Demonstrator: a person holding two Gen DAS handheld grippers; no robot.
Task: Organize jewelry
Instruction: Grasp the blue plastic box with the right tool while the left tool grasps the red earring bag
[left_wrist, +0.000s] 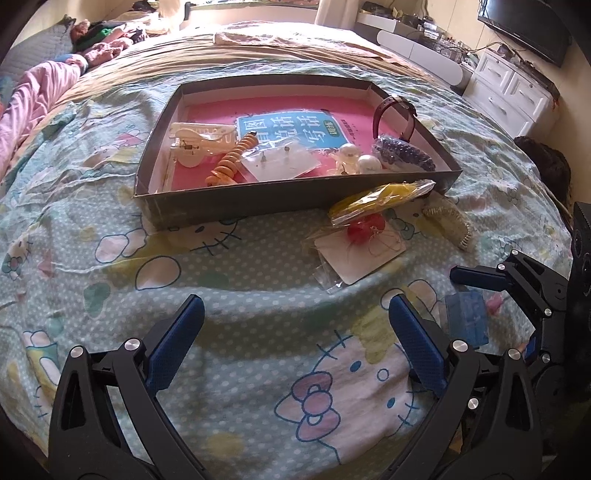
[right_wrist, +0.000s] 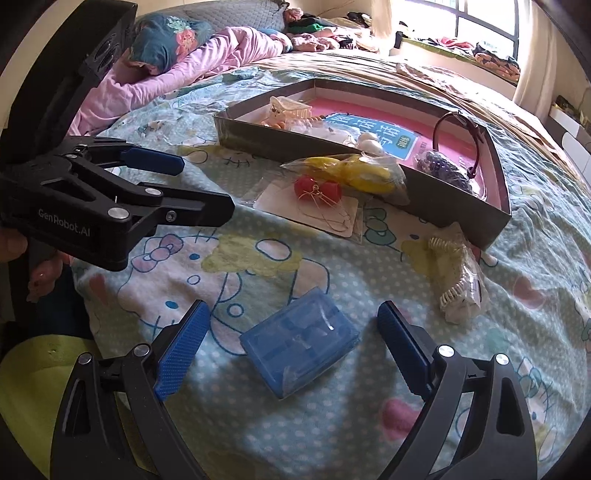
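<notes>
While the right gripper (right_wrist: 291, 350) gapes wide around a blue plastic case (right_wrist: 300, 341) near the cardboard tray (right_wrist: 461, 218) | left gripper (left_wrist: 295, 347) open, empty | next: close, lift into tray.

The left wrist camera sits low over the cartoon-cat printed bedspread (left_wrist: 229, 280), looking forward between its own blue-padded fingers (left_wrist: 177, 343) toward the shallow dark cardboard tray with a pink floor (left_wrist: 258, 201), which lies square ahead at middle distance, with white drawers beyond on the right.

The right wrist camera looks from further right and nearer the bed's edge, facing across the bedspread toward the pillows and the window. A translucent blue plastic box (right_wrist: 299, 338) lies close between its fingers.

Both views share the tray, the yellow item in a clear bag (left_wrist: 380, 199) (right_wrist: 354, 171), the red earrings on a white card (left_wrist: 364, 236) (right_wrist: 317, 199) and each other's gripper.
</notes>
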